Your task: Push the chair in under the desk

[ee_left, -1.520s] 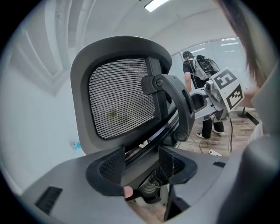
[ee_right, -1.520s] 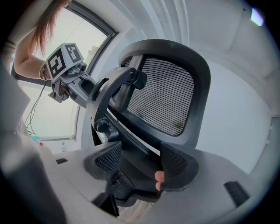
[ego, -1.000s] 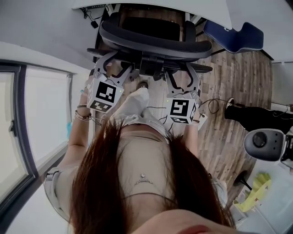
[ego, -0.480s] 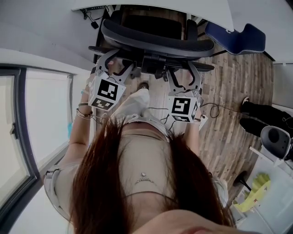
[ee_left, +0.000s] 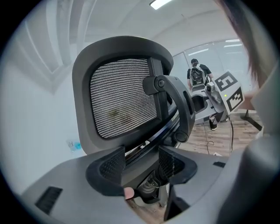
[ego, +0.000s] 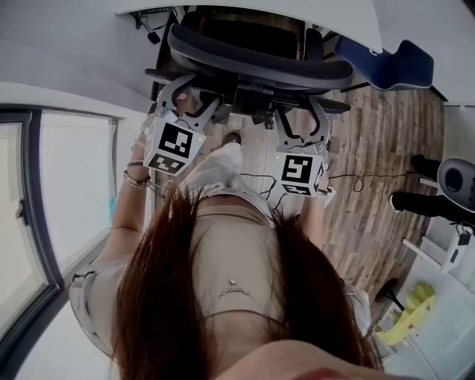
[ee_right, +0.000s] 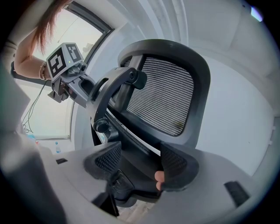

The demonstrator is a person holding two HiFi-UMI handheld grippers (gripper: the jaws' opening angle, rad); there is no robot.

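At the top of the head view, the black mesh-backed chair (ego: 260, 63) stands with its seat already beneath the edge of the white worktop (ego: 341, 15) and only its curved backrest and arm supports showing. Compared with a second ago it sits slightly higher in the frame, further under the worktop, and both grippers have gone up with it. The left hand-held gripper (ego: 191, 100) meets the chair's back at centre left, the right hand-held gripper (ego: 299, 119) at centre right, each with its marker cube just below it in the frame. In the left gripper view the jaws are spread, with the dark lower frame of the backrest filling the gap between them; the right gripper view shows the same, jaws spread astride that frame below the mesh. Whether the pads actually squeeze it cannot be made out. The wooden floor (ego: 386, 148) runs down the right half of the frame, where a pair of dark shoes (ego: 423, 200) and a round grey device (ego: 456, 178) now lie closer to the right edge than before. A blue padded shape (ego: 386, 63) rests at upper right, and a window (ego: 74, 193) fills the left side.
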